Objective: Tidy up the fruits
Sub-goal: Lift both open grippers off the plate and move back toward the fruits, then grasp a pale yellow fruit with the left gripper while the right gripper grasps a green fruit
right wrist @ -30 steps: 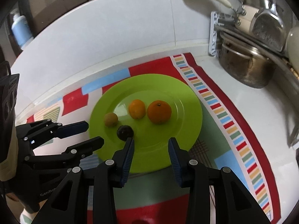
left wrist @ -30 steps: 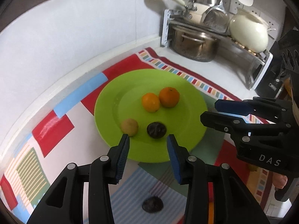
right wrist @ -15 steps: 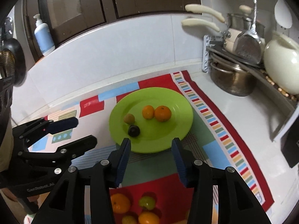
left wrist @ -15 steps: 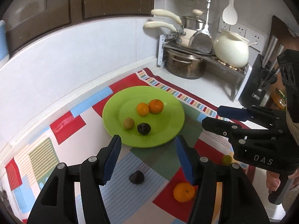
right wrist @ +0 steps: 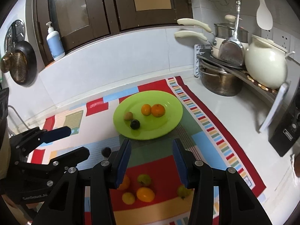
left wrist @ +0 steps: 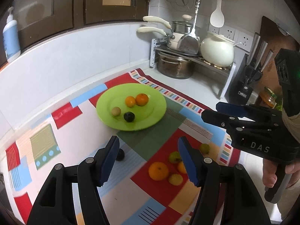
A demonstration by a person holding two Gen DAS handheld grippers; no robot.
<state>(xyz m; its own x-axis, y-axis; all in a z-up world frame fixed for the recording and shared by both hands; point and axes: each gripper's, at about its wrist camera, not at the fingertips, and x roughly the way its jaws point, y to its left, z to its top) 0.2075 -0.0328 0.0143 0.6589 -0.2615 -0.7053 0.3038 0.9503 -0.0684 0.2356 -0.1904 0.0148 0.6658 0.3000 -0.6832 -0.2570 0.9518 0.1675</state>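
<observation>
A patterned mat [left wrist: 163,135] covers the tabletop [right wrist: 234,108]; its green plate [left wrist: 155,110] holds four fruits, six more lie loose nearby. Left claw [left wrist: 149,159], just widened, and right claw [right wrist: 151,161] hover parted, empty

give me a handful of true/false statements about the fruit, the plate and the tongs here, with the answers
1. The round lime-green plate holds four fruits. True.
2. The dark purple fruit on the plate lies beside the small tan fruit. True.
3. The left tongs are clamped on an orange. False: nothing is between their blue pads; they have just been opening.
4. Every fruit is already on the plate. False: the big orange and several smaller yellow and green fruits lie on the patterned mat, and so does a second dark fruit.
5. The right tongs hold a fruit. False: they are empty, and they too have just opened a little.
</observation>
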